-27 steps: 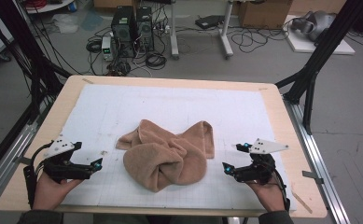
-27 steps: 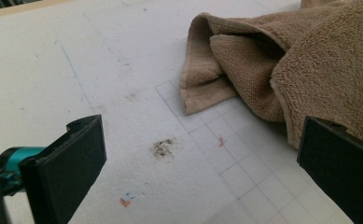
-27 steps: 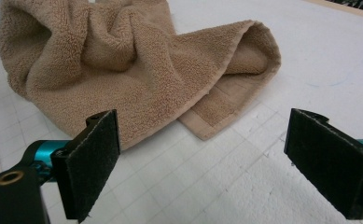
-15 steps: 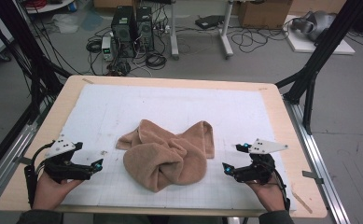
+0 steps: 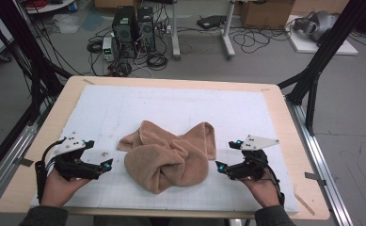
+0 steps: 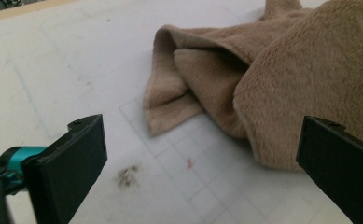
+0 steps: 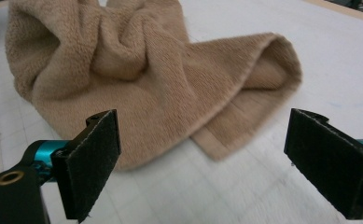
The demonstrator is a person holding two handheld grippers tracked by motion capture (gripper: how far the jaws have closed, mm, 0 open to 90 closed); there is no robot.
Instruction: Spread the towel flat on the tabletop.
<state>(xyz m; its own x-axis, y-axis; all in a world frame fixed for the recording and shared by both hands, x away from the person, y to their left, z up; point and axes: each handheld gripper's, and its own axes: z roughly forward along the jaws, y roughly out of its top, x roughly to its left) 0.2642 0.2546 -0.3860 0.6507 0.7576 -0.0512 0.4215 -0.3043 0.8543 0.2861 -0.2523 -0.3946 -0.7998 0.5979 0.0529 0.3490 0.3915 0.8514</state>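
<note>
Fuzzy tan terry-cloth towel (image 5: 171, 157) on matt white gridded mat (image 5: 180, 108), pale wooden table (image 5: 284, 122) edge.

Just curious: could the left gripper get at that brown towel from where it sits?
Probably yes. The left gripper is open and faces the towel, with just bare white mat between them.

Tan towel (image 5: 171, 157), crumpled in a heap, mid-mat, lying loose

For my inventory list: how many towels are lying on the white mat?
1. A single crumpled tan towel lies near the middle of the white mat, between the two open grippers. Its folds could hide something small underneath.
</note>
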